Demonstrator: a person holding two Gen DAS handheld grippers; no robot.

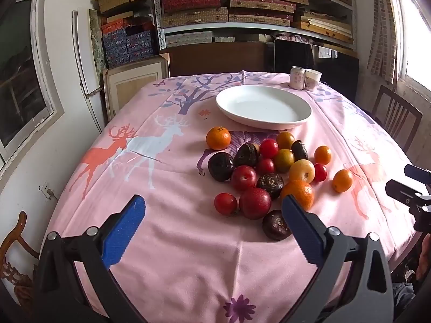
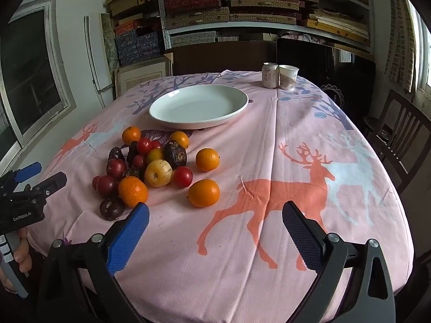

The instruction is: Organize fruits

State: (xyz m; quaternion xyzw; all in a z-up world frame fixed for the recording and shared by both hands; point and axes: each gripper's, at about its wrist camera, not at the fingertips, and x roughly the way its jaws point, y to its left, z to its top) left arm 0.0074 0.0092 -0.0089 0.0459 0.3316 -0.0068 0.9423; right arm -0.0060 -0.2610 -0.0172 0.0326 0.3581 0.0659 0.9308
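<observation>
A pile of fruit (image 1: 269,169) lies on the pink tablecloth: several oranges, red plums, dark passion fruits and one yellow apple (image 1: 302,171). The pile also shows in the right wrist view (image 2: 150,167). An empty white plate (image 1: 264,106) stands behind the pile; the right wrist view shows it too (image 2: 199,106). My left gripper (image 1: 212,207) is open and empty, above the cloth at the pile's near left. My right gripper (image 2: 215,212) is open and empty, to the right of the pile, with one orange (image 2: 204,193) just ahead of it.
A drink can (image 1: 297,78) and a paper cup (image 1: 313,79) stand at the table's far edge. Wooden chairs (image 2: 401,137) stand to the right. Shelves of boxes (image 1: 242,5) fill the back wall. The table's near edge lies just under both grippers.
</observation>
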